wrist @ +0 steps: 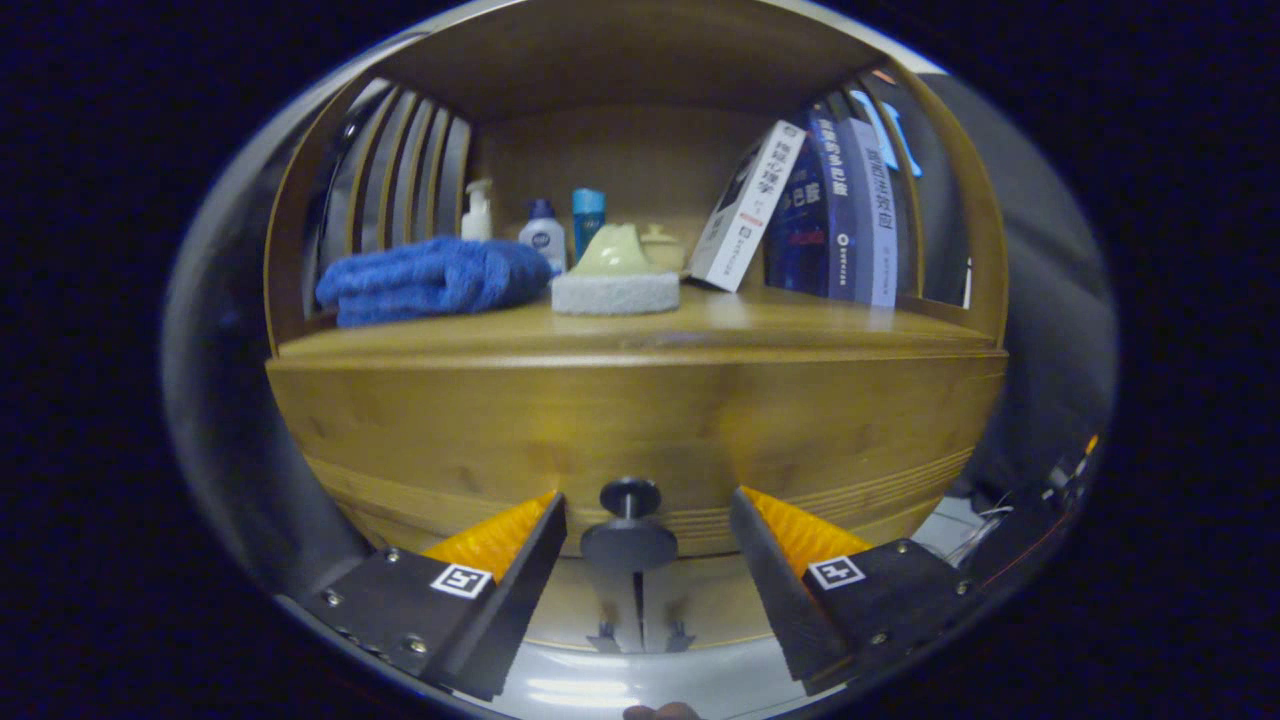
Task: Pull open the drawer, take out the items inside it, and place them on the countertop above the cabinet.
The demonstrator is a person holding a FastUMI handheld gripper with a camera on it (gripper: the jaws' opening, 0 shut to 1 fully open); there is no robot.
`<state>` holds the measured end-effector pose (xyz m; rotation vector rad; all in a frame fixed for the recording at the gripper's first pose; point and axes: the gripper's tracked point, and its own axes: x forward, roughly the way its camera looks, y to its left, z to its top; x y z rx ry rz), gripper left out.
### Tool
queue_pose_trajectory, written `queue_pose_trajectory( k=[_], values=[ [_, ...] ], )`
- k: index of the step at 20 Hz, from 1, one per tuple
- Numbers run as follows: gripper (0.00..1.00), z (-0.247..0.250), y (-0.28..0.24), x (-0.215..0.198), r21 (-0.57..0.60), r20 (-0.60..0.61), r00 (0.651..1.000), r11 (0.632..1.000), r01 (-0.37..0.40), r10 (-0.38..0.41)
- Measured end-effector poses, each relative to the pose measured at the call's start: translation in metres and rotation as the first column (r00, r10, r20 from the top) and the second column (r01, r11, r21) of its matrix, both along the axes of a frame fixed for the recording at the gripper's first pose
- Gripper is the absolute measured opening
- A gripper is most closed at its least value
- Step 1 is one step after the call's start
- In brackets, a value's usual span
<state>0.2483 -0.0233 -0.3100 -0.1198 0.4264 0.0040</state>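
Drawer (630,430) looking closed, the gripper (640,540) spreads open around its knob (630,497) at 12 o'clock; towel (430,278) and sponge (615,290) sit on the desk (800,325).

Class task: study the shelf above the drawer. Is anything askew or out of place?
One white book leans against the upright blue books. Nothing else stands out. The open gripper straddles the drawer knob.

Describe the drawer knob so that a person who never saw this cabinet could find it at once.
Start at the wooden cabinet, below the shelf holding the blue towel. On its drawer front sits the knob, between the open tool fingers. It is the only dark round piece there.
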Motion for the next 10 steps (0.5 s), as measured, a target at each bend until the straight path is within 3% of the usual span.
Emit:
queue_pose_trajectory(
  k=[3,10],
  values=[
    [0.99,-0.004,0.017,-0.007,-0.008,0.008,0.999,0.999,-0.037,0.037],
    [0.97,0.01,0.035,-0.063,0.088,0.052,0.999,0.996,-0.003,-0.002]
  ],
)
